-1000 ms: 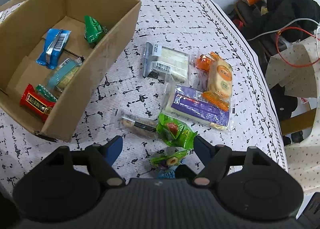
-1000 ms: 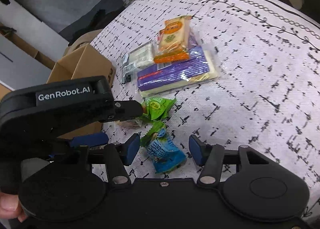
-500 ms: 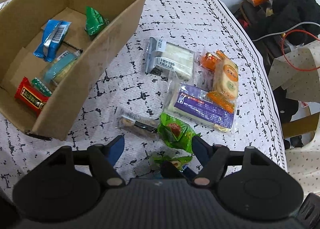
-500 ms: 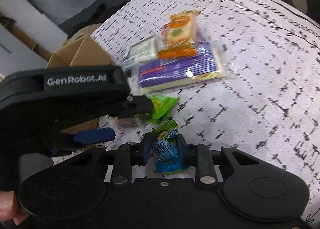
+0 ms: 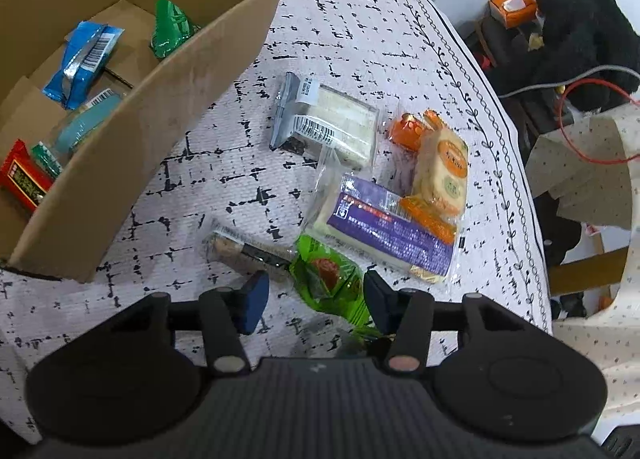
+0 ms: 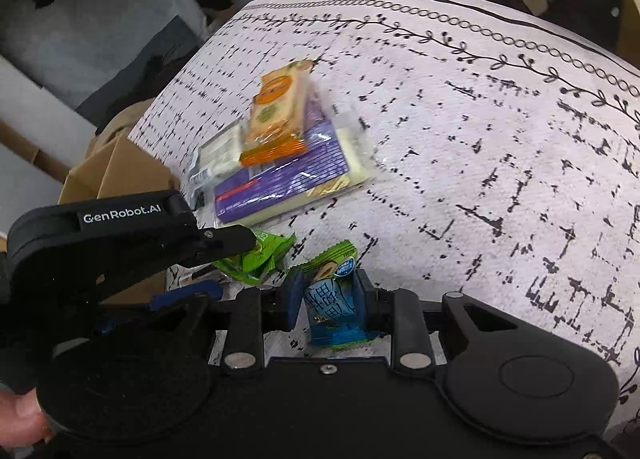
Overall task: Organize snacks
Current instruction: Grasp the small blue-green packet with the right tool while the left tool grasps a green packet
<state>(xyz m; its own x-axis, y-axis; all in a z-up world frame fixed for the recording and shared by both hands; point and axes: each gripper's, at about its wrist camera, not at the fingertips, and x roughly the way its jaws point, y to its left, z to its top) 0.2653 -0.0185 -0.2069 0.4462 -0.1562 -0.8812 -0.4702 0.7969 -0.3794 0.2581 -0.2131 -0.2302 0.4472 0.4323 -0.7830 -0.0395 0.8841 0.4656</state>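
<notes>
Now my right gripper [image 6: 327,303] is clamping the blue-green snack [image 6: 333,309], while my left gripper [image 5: 316,301], jaws just narrowing but apart, is straddling the green packet [image 5: 328,283], its length running toward twelve o'clock.

— What's under all this?

— A white tablecloth [image 5: 352,31] with black dashes and a border of chain links and leafy vine along its edge.

— And past the table's edge?

— In the left wrist view, an orange tissue box [image 5: 512,9] on a dark surface, touching a heap of black fluffy fabric [image 5: 580,43]. A red cable [image 5: 592,119] and a grey one [image 5: 568,79] loop just below that. Nearer, a cream dotted cover [image 5: 592,175] drapes over something.

— The other side?

— Blurred grey and white panels [image 6: 40,79].
</notes>
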